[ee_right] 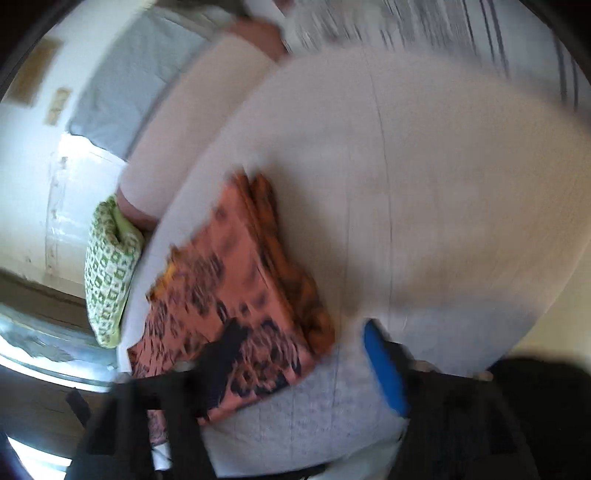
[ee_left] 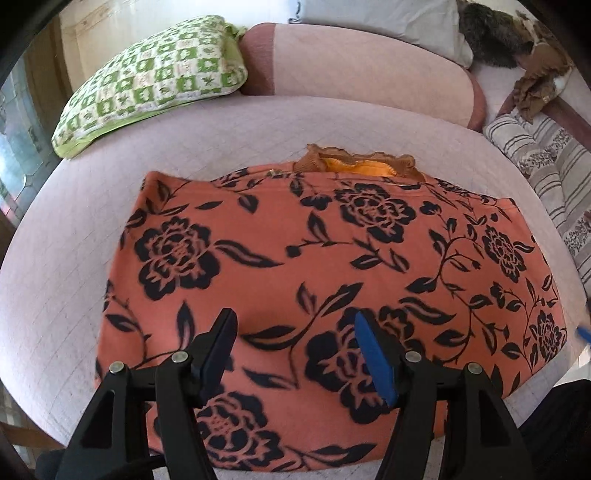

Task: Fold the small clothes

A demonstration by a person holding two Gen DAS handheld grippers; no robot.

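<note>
Floral garment (ee_left: 325, 280) lies folded on the sofa seat (ee_left: 74, 266); next fold pending.
Left hand-held gripper (ee_left: 295, 332) and right hand-held gripper (ee_right: 299, 347) are held wide, empty; a near-edge grasp is probably needed.

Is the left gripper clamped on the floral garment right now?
No. In the left wrist view the left gripper stands open above the orange floral garment, with no fabric pinched between its fingers.

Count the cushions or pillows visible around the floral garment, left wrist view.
3. Green checked pillow far left of the floral garment, pale grey pillow at top, striped cushion right. Others may be out of frame.
</note>
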